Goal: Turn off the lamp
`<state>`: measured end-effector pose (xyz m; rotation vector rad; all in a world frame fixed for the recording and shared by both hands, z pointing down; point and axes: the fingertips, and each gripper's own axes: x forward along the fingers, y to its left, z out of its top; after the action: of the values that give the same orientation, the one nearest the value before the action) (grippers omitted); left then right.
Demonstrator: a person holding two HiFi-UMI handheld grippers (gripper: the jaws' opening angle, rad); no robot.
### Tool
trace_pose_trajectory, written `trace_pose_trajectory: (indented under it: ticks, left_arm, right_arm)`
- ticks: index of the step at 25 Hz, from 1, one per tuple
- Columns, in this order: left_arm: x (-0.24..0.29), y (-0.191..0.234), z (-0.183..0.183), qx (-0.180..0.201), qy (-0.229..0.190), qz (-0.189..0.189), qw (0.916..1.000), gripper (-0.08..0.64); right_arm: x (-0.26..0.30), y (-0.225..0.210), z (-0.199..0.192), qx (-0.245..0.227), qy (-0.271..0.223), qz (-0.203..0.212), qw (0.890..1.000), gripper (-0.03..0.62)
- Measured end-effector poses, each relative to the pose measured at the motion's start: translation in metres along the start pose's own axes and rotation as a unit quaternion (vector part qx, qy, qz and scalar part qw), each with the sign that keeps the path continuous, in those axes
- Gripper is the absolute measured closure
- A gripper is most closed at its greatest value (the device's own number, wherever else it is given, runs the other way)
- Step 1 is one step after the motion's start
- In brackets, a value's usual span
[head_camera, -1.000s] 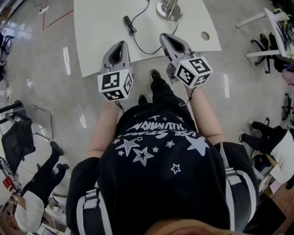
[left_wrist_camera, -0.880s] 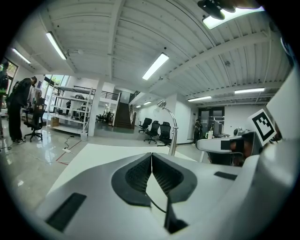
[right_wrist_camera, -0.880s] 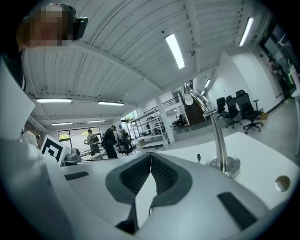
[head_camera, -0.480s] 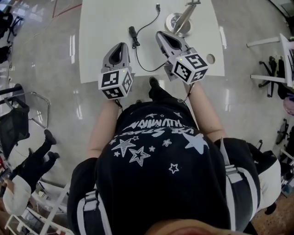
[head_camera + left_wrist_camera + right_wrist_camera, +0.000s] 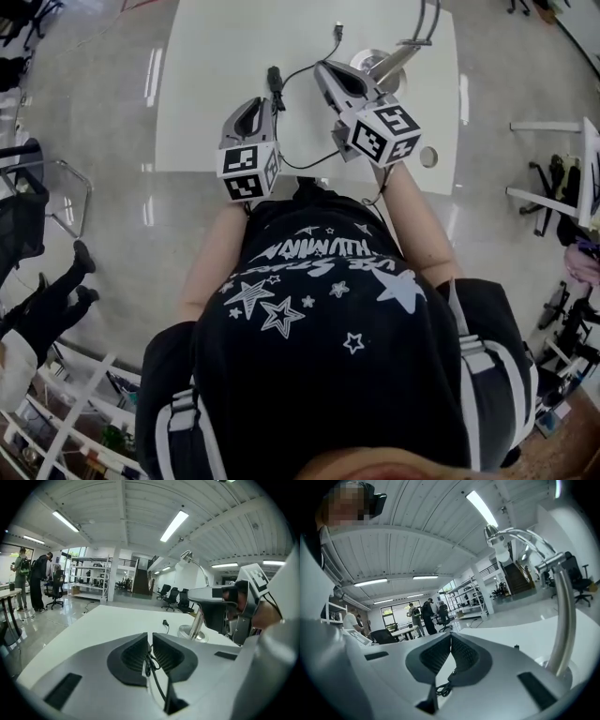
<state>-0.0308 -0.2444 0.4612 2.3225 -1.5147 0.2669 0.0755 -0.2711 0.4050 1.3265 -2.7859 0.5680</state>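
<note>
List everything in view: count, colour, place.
table: one, white, in front of the person
lamp: one, silver, on the table's far right
cord: one, black, on the table left of the lamp
office chairs: several, black, on the floor beyond the table
other people: several, mostly dark clothes, around the room
shirt: one, black with white stars, on the person
left gripper: one, grey, shut, over the table by the cord
right gripper: one, grey, shut, beside the lamp
</note>
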Motion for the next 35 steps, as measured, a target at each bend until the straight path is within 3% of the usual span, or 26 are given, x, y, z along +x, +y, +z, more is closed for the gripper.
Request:
trace_pose_trajectory:
  ticks: [12, 20, 24, 28, 35]
  left_arm:
    - [0.054, 0.000, -0.027, -0.017, 0.050, 0.014, 0.9985, 0.352]
    - [0.080, 0.014, -0.049, -0.007, 0.104, 0.053, 0.9931, 0.351]
    - [0.085, 0.013, -0.057, -0.001, 0.121, 0.044, 0.9917, 0.351]
    - [0.088, 0.017, -0.065, -0.023, 0.131, 0.049, 0.9898, 0.351]
    - [0.094, 0.011, -0.067, -0.012, 0.140, 0.031, 0.9897, 0.353]
  right_arm:
    - [0.028, -0.032, -0.019, 0.012, 0.039, 0.029, 0.999, 0.586]
    - [0.051, -0.032, -0.027, 0.014, 0.058, 0.051, 0.997, 0.586]
    - [0.062, -0.031, -0.029, 0.017, 0.061, 0.056, 0.996, 0.586]
    - [0.070, -0.030, -0.034, 0.016, 0.071, 0.074, 0.995, 0.586]
    - [0.079, -0.027, -0.048, -0.027, 0.125, 0.121, 0.984, 0.586]
